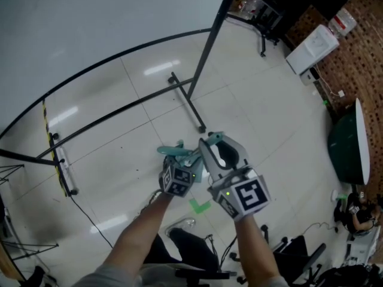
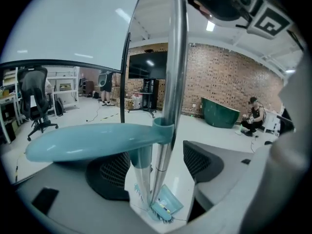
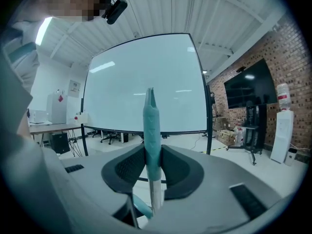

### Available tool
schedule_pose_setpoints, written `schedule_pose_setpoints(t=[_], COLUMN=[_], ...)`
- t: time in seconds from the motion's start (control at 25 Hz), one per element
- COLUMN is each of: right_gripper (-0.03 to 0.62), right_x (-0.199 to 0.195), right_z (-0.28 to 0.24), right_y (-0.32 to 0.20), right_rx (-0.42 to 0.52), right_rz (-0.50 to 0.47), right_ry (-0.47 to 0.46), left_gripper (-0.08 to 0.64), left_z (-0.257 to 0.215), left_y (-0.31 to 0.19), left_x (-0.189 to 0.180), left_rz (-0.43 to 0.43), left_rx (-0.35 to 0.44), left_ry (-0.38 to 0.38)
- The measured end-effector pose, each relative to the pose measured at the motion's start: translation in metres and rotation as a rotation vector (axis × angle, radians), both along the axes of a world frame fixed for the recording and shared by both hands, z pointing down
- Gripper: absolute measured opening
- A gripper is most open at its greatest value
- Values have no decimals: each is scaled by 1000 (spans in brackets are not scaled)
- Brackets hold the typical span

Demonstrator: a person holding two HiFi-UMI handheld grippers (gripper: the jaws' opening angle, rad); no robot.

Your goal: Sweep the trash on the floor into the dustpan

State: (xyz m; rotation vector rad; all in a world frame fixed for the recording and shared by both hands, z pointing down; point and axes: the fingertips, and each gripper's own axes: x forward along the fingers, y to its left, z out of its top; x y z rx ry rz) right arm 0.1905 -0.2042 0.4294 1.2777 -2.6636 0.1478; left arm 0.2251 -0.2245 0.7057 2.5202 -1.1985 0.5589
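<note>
From above, the left gripper (image 1: 179,163) and the right gripper (image 1: 226,151) are held close side by side over the tiled floor (image 1: 269,100). Looking along the left gripper, its jaws stand spread around the teal dustpan handle (image 2: 92,140) and the silver broom pole (image 2: 174,82), with the dustpan (image 2: 171,200) well below them at the poles' foot. The right gripper's jaws pinch the teal broom grip (image 3: 151,130), upright between them

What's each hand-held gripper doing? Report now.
Left hand-held gripper: open, jaws apart around the two poles.
Right hand-held gripper: shut on the teal handle.
</note>
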Motion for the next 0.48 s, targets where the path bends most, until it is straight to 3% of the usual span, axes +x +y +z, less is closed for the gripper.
schedule_pose_setpoints(t=[0.08, 0.2, 0.48], right_gripper=[101, 104, 109], right_x=[-1, 1, -3], right_z=[-1, -1, -4], right_y=[-1, 1, 4], right_rx=[-11, -26, -26], right_rz=[-15, -59, -190], right_ry=[-16, -53, -79], left_gripper=[328, 227, 224], left_z=[1, -1, -6], left_y=[-3, -5, -7], left_x=[0, -2, -2], left_rz=[-20, -24, -13], left_rx=[15, 26, 36], left_ry=[5, -2, -2])
